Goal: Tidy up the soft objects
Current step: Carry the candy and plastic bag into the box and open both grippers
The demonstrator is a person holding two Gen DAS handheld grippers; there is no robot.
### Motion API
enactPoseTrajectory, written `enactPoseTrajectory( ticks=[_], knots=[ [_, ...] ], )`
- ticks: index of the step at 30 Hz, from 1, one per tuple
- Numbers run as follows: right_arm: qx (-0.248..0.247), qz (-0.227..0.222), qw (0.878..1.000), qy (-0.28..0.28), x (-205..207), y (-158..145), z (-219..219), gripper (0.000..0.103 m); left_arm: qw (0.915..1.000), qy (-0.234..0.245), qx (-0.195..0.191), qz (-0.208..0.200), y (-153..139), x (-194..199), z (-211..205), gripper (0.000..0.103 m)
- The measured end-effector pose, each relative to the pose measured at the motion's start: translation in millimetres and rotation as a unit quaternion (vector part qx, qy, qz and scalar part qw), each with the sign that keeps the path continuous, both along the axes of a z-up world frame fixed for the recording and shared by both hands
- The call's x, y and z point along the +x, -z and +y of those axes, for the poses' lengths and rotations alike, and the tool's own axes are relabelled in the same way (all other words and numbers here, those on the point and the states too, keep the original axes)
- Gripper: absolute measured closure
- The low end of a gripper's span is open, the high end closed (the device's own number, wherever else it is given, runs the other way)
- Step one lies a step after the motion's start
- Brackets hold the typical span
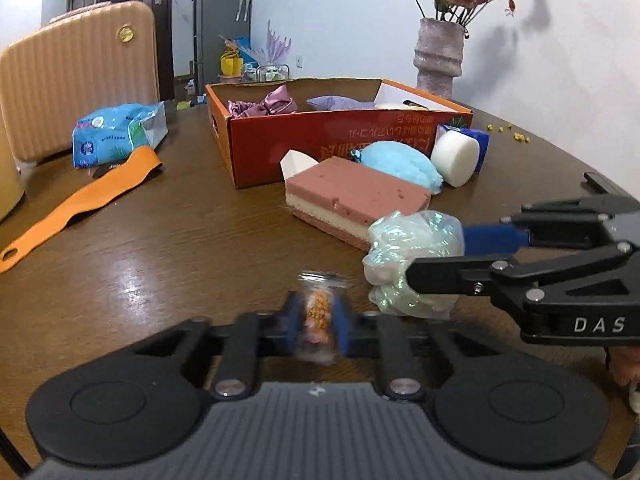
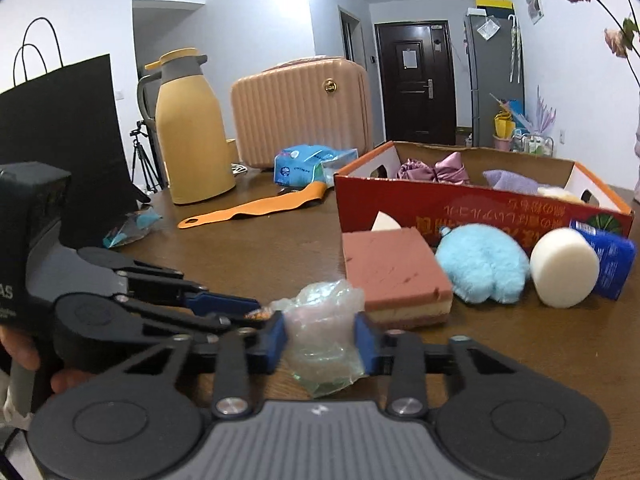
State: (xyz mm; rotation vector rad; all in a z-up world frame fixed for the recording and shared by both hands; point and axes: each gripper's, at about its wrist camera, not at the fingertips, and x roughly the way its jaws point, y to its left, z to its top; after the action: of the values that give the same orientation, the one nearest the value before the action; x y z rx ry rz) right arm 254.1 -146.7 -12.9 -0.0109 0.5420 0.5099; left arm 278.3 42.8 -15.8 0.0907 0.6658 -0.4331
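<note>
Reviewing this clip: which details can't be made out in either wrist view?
- Small clear packet in the left gripper: motion-blurred in the left wrist view, contents unreadable.
- Red box: its near wall hides the floor in both views.
- Blue pack: half hidden behind the white foam cylinder.
- Crumpled film in the right gripper: lower part hidden by the gripper body.
</note>
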Motion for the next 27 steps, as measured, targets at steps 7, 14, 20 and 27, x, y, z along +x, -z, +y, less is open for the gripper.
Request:
enactPoseTrajectory(
  ticks=[7, 14, 20, 27],
  knots=[
    [-0.026, -0.003, 0.999, 0.023, -30, -1, -32, 0.084, 0.9986, -0.031, -0.042, -0.002, -12, -29, 1, 0.088],
    [0.008, -0.002, 0.999, 0.041, -49, -15, -79, 0.089, 0.9965, -0.042, -0.069, -0.023, -40, -35, -11, 0.088],
    [0.028, -0.050, 0.998, 0.040, -14, -57, -101, 0.089, 0.9935, -0.014, -0.110, -0.028, -87, 26, -20, 0.088],
    [0.054, -0.045, 0.997, 0.032, 131, -104, -98, 0.088, 0.9981, -0.048, -0.020, -0.033, -110, 178, -50, 0.088]
  ],
)
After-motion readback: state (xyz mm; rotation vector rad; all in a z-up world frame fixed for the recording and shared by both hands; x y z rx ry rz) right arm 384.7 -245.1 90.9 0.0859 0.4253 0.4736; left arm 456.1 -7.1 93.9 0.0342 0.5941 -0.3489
